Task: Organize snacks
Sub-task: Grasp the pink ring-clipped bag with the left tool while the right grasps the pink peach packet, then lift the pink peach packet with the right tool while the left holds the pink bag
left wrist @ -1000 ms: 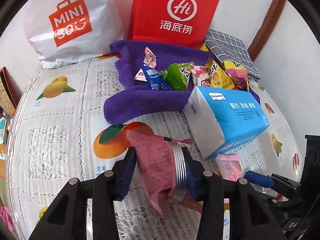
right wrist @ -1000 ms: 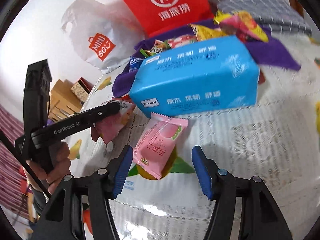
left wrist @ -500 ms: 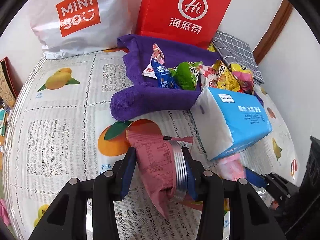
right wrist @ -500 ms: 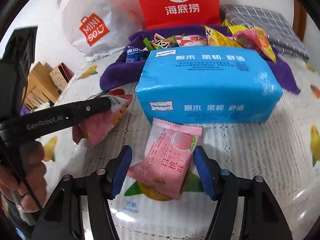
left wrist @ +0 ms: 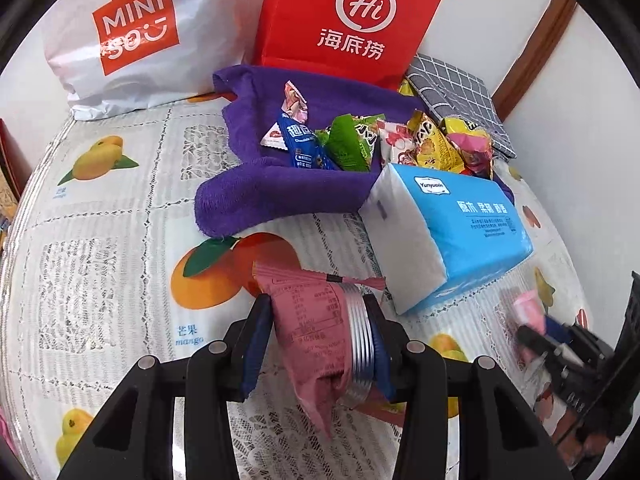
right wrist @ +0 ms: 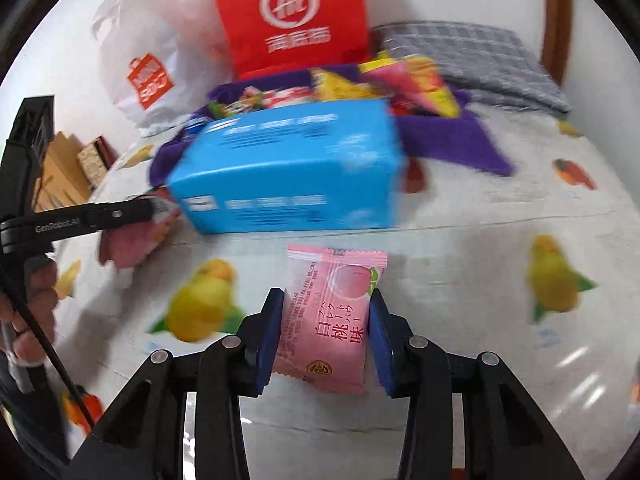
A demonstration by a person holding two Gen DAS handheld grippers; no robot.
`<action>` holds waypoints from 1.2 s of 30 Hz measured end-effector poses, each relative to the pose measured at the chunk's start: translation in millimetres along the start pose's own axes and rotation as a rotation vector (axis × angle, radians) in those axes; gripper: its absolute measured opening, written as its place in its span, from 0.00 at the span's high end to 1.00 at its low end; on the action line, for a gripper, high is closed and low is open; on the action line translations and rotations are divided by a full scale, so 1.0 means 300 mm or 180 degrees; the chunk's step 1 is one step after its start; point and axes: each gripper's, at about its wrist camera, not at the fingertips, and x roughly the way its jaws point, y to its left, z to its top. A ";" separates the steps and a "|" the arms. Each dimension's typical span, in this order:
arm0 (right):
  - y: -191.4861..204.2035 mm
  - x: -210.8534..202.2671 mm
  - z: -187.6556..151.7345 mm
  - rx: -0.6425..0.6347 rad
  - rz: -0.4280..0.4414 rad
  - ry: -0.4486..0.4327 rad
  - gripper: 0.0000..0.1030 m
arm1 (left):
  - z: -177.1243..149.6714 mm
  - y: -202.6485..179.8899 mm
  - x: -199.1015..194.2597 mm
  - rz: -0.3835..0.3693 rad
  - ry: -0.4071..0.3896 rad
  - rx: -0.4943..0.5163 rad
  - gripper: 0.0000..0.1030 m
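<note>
The left gripper (left wrist: 316,344) is clenched on a dusty-pink snack packet (left wrist: 312,332), its blue pads pressing both sides; a ribbed silver piece sits between the packet and the pad at 3 o'clock. The packet hangs just above the fruit-print tablecloth (left wrist: 100,240), over a printed orange.

The right gripper (right wrist: 326,338) is closing on a pale pink peach-flavour snack packet (right wrist: 328,316); the packet stands between the blue pads, which touch both its long edges. Its sealed top edge points to 12 o'clock, toward the blue tissue pack (right wrist: 288,172), which lies just beyond it and apart from it. The background of this view is blurred.

From the left wrist camera, the tissue pack lies at 3 o'clock of centre, one end against a purple towel (left wrist: 256,196). The towel is bunched into a shallow nest and holds a heap of snacks: a blue chocolate packet (left wrist: 304,142), a green packet (left wrist: 348,144), a white and red one, and yellow and pink bags (left wrist: 444,144) toward 2 o'clock. Behind the towel at 12 o'clock stands a red paper bag (left wrist: 352,16); at 10 o'clock leans a white Miniso bag (left wrist: 132,28). Whether either bag holds anything cannot be told. A grey checked cloth (left wrist: 460,96) lies at 1 o'clock. A hand (right wrist: 28,312) grips the left tool's handle at 9 o'clock in the right wrist view.
</note>
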 end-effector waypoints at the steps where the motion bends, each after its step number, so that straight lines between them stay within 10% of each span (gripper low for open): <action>1: -0.032 -0.010 -0.002 0.0011 -0.0095 -0.0051 0.60 | -0.001 0.000 0.005 0.0022 0.0023 -0.0008 0.57; 12: -0.221 0.011 0.040 0.0133 -0.0205 -0.0250 0.60 | -0.015 -0.058 0.022 0.0214 -0.0108 0.0247 0.55; 36: -0.178 0.110 0.096 -0.0029 0.0046 -0.0023 0.57 | -0.035 -0.127 0.081 0.0538 -0.0236 0.0393 0.39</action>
